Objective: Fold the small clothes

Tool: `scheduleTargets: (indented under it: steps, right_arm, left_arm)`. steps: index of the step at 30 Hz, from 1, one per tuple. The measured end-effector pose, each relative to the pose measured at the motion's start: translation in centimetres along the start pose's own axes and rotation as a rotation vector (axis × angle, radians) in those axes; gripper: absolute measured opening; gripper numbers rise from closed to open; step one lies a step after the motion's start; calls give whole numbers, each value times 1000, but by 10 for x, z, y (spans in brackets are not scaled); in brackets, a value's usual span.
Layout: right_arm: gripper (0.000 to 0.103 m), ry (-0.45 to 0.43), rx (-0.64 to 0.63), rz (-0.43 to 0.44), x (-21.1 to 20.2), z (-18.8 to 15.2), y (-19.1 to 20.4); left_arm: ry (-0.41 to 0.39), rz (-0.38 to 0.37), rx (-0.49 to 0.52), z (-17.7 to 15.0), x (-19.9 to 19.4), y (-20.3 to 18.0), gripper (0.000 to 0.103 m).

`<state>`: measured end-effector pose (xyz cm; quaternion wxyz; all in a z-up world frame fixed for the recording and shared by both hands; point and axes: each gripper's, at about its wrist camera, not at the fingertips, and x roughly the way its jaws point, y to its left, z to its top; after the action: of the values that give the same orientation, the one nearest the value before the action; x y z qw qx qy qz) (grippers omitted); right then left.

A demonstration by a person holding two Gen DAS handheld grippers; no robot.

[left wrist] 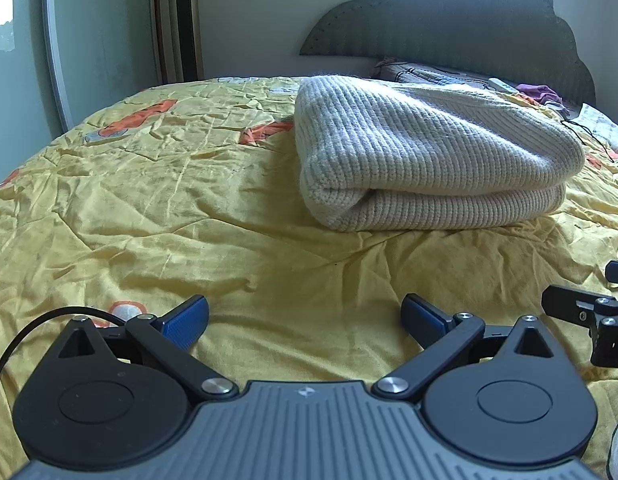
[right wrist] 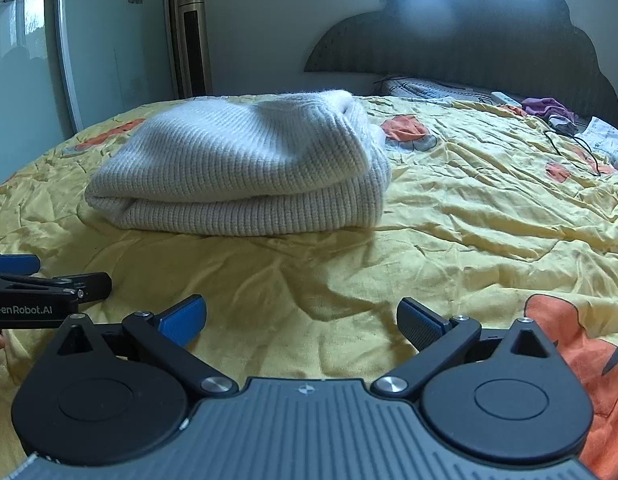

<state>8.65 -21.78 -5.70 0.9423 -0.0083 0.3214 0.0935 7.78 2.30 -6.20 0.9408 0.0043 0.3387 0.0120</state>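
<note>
A cream ribbed knit sweater (left wrist: 429, 152) lies folded in a thick stack on the yellow bedspread (left wrist: 149, 208), ahead and to the right of my left gripper (left wrist: 305, 320). In the right wrist view the sweater (right wrist: 245, 168) lies ahead and to the left of my right gripper (right wrist: 301, 320). Both grippers are open and empty, low over the bedspread (right wrist: 469, 220), short of the sweater and not touching it. The right gripper's side shows at the right edge of the left wrist view (left wrist: 589, 312), and the left gripper shows at the left edge of the right wrist view (right wrist: 37, 284).
A dark scalloped headboard (left wrist: 469, 20) stands behind the bed. Pillows, a white remote (right wrist: 507, 99), purple cloth (right wrist: 547, 107) and a black cable (right wrist: 577, 152) lie at the far right. A tower heater (left wrist: 185, 20) and a glass sliding door (right wrist: 25, 60) stand at the left.
</note>
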Motion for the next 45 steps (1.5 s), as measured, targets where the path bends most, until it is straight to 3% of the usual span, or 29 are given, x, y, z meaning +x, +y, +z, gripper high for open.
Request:
scheduleTargets:
  steps: [15,45]
  right_arm:
    - [103,47,-17,-14,8,-3,5]
    - [103,49,-23,-16,9,-3,6]
  left_arm:
    - [9,8,6,-1,1,-1,103]
    - [9,7,5,-1,1,-1,103]
